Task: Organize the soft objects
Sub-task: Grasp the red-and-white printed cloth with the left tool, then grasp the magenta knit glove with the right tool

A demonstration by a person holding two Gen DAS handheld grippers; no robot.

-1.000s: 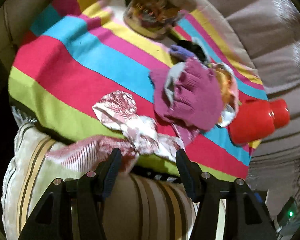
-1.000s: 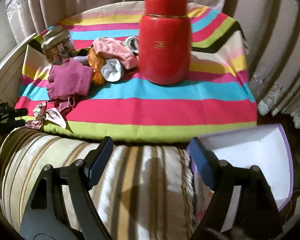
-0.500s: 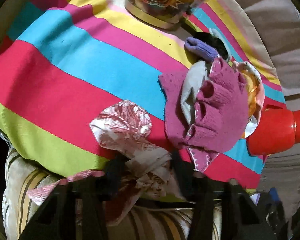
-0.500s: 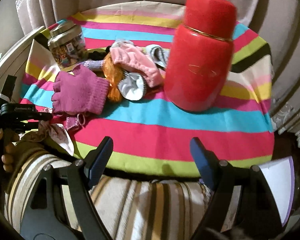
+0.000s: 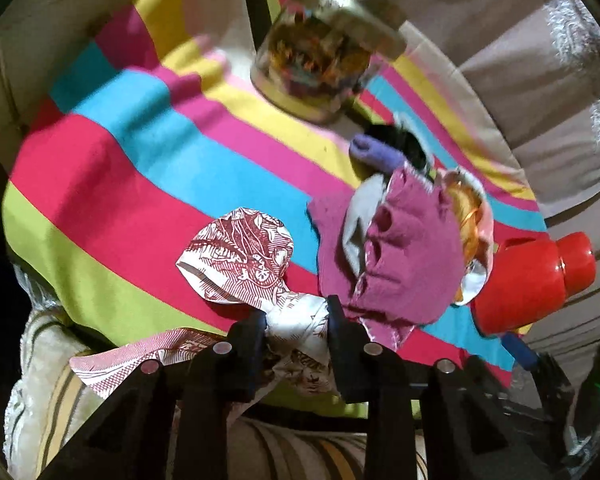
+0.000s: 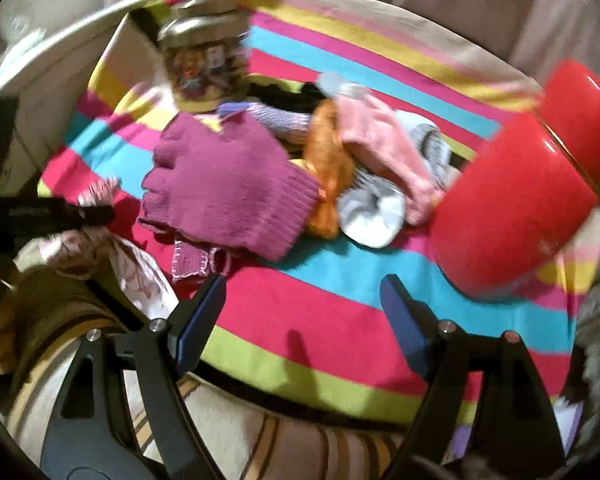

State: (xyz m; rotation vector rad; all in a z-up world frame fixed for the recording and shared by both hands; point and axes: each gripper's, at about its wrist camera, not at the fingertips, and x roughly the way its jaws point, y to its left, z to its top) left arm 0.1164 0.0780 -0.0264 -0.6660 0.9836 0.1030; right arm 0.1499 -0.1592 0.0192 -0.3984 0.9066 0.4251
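Note:
A red-and-white patterned cloth (image 5: pixel 240 252) lies at the near edge of the striped tablecloth (image 5: pixel 140 168). My left gripper (image 5: pixel 296 322) is closing on its bunched middle, and the pads pinch the fabric. A magenta fingerless glove (image 5: pixel 404 248) lies just right of it. In the right wrist view the glove (image 6: pixel 228 188) fronts a pile: an orange piece (image 6: pixel 328 160), a pink mitten (image 6: pixel 380 148), a grey-white sock (image 6: pixel 372 208) and a purple sock (image 6: pixel 268 114). My right gripper (image 6: pixel 304 296) stands open over the table's near edge, with nothing between its fingers.
A red flask (image 6: pixel 520 200) stands right of the pile. A lidded jar (image 6: pixel 204 64) stands behind it at the left. A striped cushion (image 6: pixel 240 440) lies below the table's near edge. A hand (image 6: pixel 4 320) holds the left gripper at the left.
The left gripper pushed forward over the patterned cloth and its jaws narrowed onto it. The right gripper swung left toward the pile and rolled, so the flask now sits tilted at the right.

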